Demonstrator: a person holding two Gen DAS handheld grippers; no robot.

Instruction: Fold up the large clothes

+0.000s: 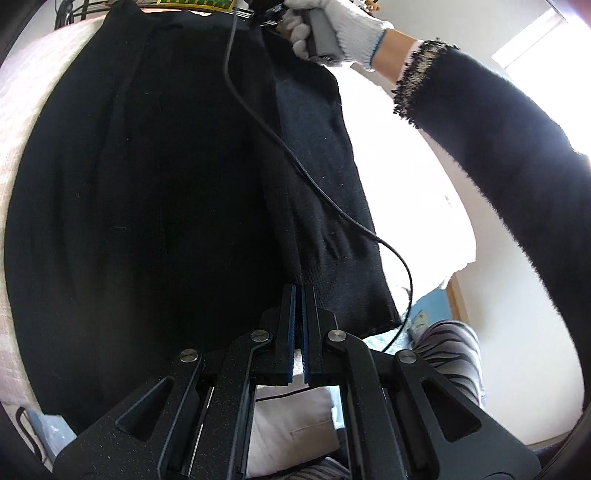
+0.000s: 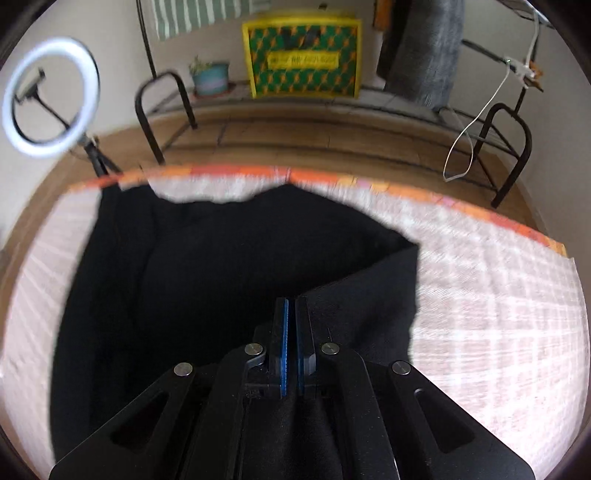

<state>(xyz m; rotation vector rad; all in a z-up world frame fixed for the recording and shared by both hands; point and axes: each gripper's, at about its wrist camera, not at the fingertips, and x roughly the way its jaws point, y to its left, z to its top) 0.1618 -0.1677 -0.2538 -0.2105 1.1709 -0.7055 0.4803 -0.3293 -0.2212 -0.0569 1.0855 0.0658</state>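
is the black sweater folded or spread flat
Partly folded: the black sweater has its right side lifted over the body.

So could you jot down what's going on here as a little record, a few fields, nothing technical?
garment: black knit sweater spread flat
surface: bed with a pale checked cover, orange edge
left gripper: shut on the sweater's ribbed hem
right gripper: shut on a fold of the sweater
hand: white knit glove holding the far tool's grey handle
cable: black cable trailing across the sweater
background: ring light, yellow-green patterned bag, potted plant
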